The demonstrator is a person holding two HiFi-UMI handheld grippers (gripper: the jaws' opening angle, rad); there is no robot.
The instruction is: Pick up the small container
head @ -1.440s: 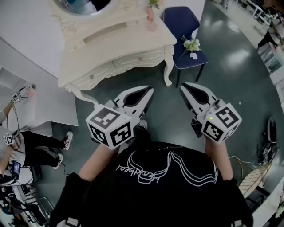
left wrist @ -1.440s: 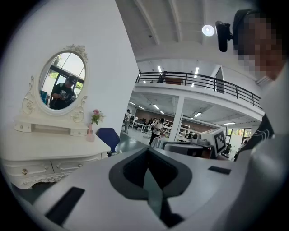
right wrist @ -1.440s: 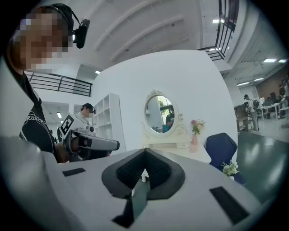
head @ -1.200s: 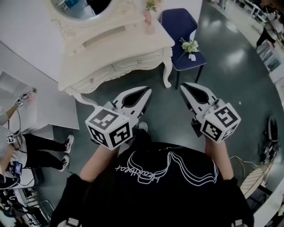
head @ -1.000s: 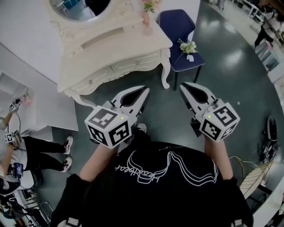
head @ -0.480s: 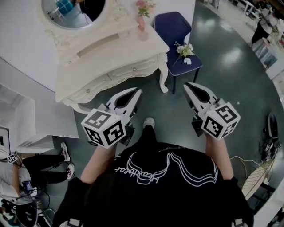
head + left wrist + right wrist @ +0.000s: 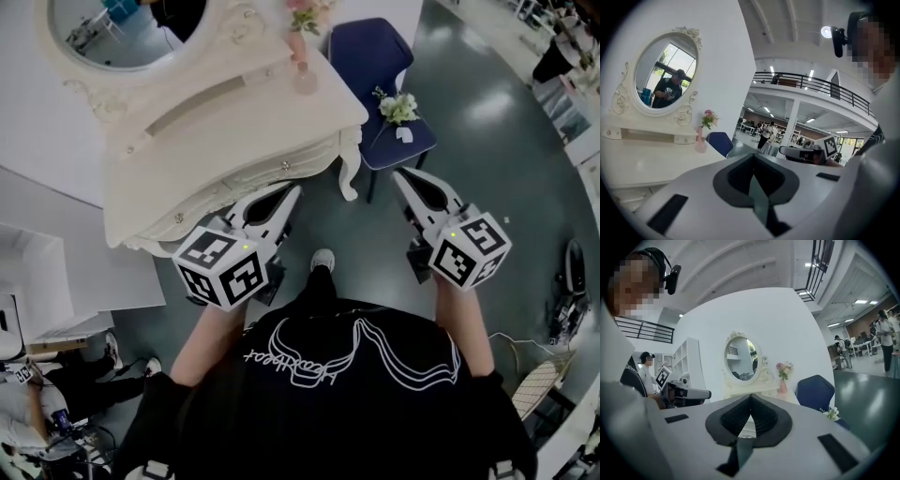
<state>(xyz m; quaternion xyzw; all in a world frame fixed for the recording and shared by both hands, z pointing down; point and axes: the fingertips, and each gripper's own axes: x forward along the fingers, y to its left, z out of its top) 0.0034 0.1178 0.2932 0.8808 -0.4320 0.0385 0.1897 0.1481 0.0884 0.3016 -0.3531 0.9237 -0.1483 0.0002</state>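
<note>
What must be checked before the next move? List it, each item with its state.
1. Left gripper empty: ok, jaws together, nothing between them.
2. Right gripper empty: ok, jaws together, nothing between them.
3. Jaws apart for a grasp: not ok, both shut.
4. Container spotted: cannot tell; on the table only a pink vase shows.
5. Way to the table free: ok, nothing stands between the grippers and it.
</note>
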